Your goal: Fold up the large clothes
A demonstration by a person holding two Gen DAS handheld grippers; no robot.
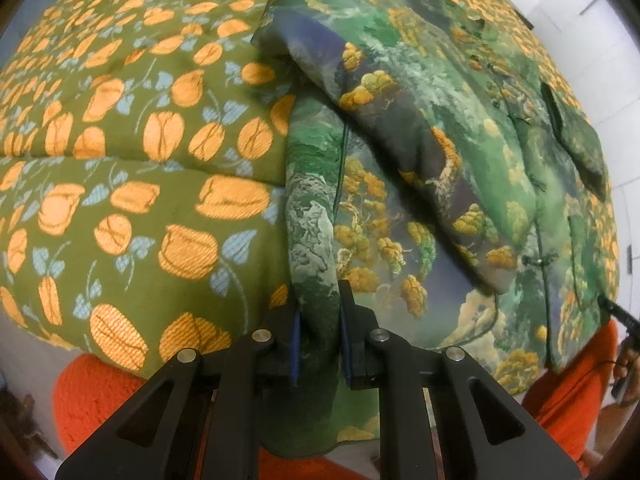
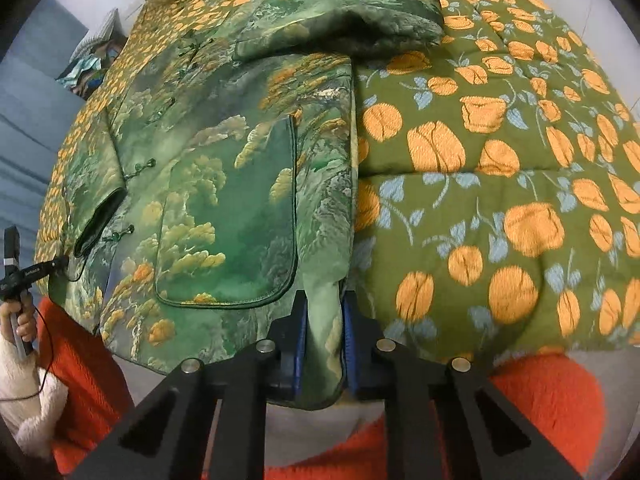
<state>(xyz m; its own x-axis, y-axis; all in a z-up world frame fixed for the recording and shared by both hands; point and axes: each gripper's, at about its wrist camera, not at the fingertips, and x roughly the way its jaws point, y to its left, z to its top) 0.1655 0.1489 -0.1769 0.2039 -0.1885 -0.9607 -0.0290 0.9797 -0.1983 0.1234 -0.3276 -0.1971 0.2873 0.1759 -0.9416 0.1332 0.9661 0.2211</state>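
bedroom: floral quilt on bed

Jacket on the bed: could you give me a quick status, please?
Left gripper and right gripper both shut on the jacket hem. Jacket flat on the quilt, sleeves folded in. Nothing in the way.

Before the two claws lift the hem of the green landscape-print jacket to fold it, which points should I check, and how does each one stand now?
1. Left claw shut on the hem of the green landscape-print jacket: ok.
2. Right claw shut on the hem at the other corner: ok.
3. Sleeve folded in over the front: ok.
4. Other sleeve folded in: ok, it lies across the top.
5. Jacket flat on the olive quilt with orange flowers: ok.
6. Quilt not caught in either claw: cannot tell.
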